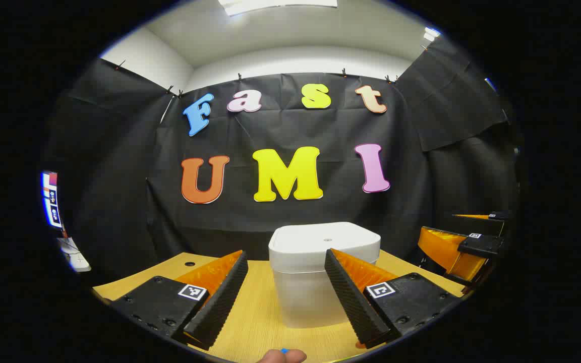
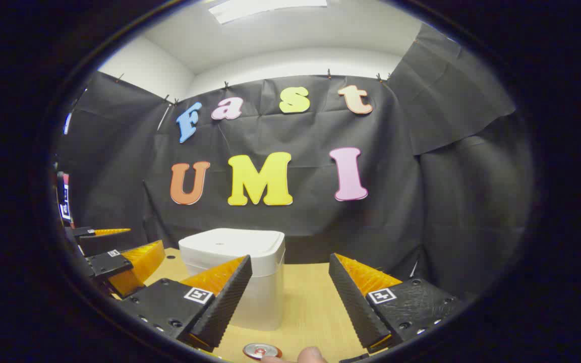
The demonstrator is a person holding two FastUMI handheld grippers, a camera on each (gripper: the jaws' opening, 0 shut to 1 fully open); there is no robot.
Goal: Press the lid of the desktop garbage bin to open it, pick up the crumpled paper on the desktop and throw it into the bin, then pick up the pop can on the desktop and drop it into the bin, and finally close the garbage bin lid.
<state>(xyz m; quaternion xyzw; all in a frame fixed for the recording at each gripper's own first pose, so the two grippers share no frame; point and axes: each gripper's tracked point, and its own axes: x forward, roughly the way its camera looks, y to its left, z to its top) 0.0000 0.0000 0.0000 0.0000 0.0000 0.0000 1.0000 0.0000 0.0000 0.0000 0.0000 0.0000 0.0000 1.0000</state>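
Lid closed, the white square plastic bin [image 1: 321,272] with frosted lower walls stands on the pale wooden tabletop [image 1: 255,322], straight ahead of the left gripper [image 1: 285,297] in the left gripper view. That gripper's jaws stand wide apart and hold nothing; the bin sits framed between the two fingers, farther off and apart from both. Off at the right edge the right gripper [image 1: 464,242] hangs above the table, its jaws apart too. A fingertip [image 1: 283,357] with a small blue speck shows at the bottom edge; the crumpled paper I cannot place from this angle.

In the right gripper view the same bin [image 2: 240,272] lies ahead and to the left, partly behind the left-hand finger of the right gripper [image 2: 290,300], whose jaws are spread and empty. The left gripper [image 2: 119,254] shows at the far left edge, beside the bin. Low at the bottom edge lies a round silvery disc with a red centre [image 2: 262,351], probably the top of the pop can, though it is cropped too hard to be sure; a fingertip [image 2: 310,355] sits just beside it.

The coming move, I judge, is the press on the lid: the left gripper faces it squarely, so it looks better placed. The can end is something the left gripper view lacks.
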